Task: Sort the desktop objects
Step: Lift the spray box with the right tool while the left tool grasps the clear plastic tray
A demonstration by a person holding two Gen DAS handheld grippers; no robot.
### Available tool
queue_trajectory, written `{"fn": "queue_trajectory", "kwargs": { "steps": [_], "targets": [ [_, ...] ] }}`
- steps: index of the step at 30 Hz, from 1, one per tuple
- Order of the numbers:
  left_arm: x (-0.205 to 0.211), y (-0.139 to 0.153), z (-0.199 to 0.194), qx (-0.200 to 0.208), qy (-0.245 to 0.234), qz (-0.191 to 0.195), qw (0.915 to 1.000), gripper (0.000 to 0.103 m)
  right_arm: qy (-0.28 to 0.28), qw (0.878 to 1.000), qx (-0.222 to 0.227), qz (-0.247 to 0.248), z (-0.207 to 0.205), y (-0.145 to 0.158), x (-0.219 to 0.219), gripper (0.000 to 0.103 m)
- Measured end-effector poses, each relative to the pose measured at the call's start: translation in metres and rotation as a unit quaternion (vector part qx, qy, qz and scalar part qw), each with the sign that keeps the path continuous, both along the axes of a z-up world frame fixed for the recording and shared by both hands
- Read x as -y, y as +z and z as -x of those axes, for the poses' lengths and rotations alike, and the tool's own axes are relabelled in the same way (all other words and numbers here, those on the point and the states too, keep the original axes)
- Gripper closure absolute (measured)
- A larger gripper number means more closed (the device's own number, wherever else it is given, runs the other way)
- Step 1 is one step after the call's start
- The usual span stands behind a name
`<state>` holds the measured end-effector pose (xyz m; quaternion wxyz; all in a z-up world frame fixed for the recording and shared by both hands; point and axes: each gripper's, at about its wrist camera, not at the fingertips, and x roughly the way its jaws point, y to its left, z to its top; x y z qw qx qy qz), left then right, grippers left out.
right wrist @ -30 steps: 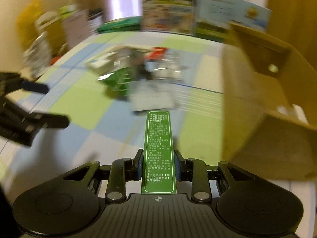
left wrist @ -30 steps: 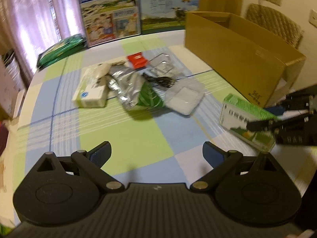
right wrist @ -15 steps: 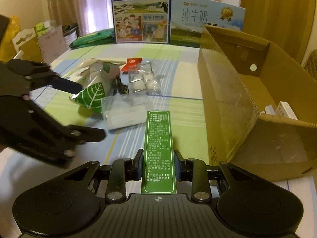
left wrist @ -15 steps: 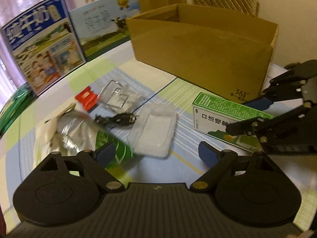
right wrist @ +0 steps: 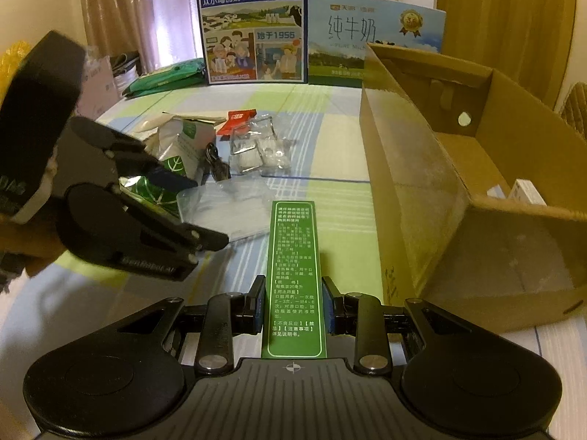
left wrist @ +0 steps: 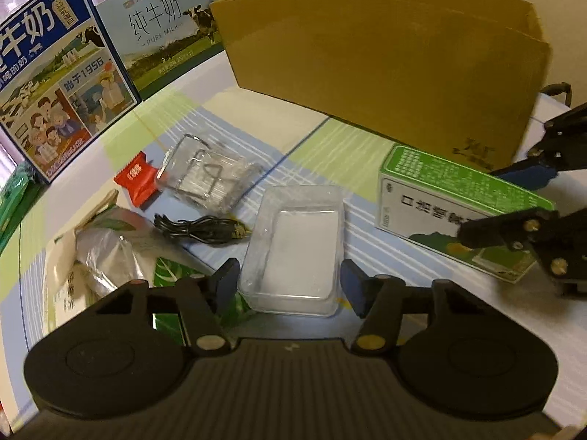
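My right gripper [right wrist: 293, 302] is shut on a green and white medicine box [right wrist: 294, 278], held just above the checked tablecloth beside the open cardboard box [right wrist: 411, 190]. In the left wrist view the same medicine box [left wrist: 451, 205] shows at the right between the right gripper's fingers [left wrist: 491, 229]. My left gripper [left wrist: 290, 282] is open, its jaws either side of a clear plastic tray [left wrist: 297, 249] lying flat on the cloth. A black cable [left wrist: 201, 231], a clear packet [left wrist: 209, 176], a red sachet [left wrist: 137, 178] and a foil pouch [left wrist: 106, 256] lie behind it.
The cardboard box [left wrist: 385, 58] stands at the back right, with a small white carton [right wrist: 526, 192] inside. Two milk cartons [right wrist: 253, 25] stand upright at the table's far edge. A green packet [right wrist: 165, 79] lies at the far left. A chair [right wrist: 576, 110] is beyond the box.
My left gripper has swung right and moved forward and down over the clear tray. The right gripper still holds the medicine box, which has hardly moved.
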<state>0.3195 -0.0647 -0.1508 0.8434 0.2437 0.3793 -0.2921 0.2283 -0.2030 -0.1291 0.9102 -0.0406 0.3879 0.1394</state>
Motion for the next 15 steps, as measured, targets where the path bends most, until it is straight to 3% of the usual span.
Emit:
{"fn": "queue_trajectory", "kwargs": {
  "steps": [4,10,13,15],
  "targets": [
    [-0.004,0.008,0.035,-0.021,0.028,-0.002,0.9994,0.048,-0.002,1.0,-0.015,-0.019,0.013,0.006,0.009,0.076],
    [-0.022,0.02,0.098,-0.056,0.097,0.022,0.9934,0.048,-0.005,0.994,-0.062,-0.095,0.038,0.013,0.028,0.076],
    [-0.026,0.019,0.12,-0.064,0.11,0.02,0.9916,0.048,-0.017,0.996,-0.043,-0.072,0.049,0.019,0.031,0.069],
    [-0.026,0.018,0.127,-0.063,0.116,0.014,0.9911,0.048,-0.029,0.999,-0.023,-0.031,0.057,0.022,0.03,0.059]
  ]
}}
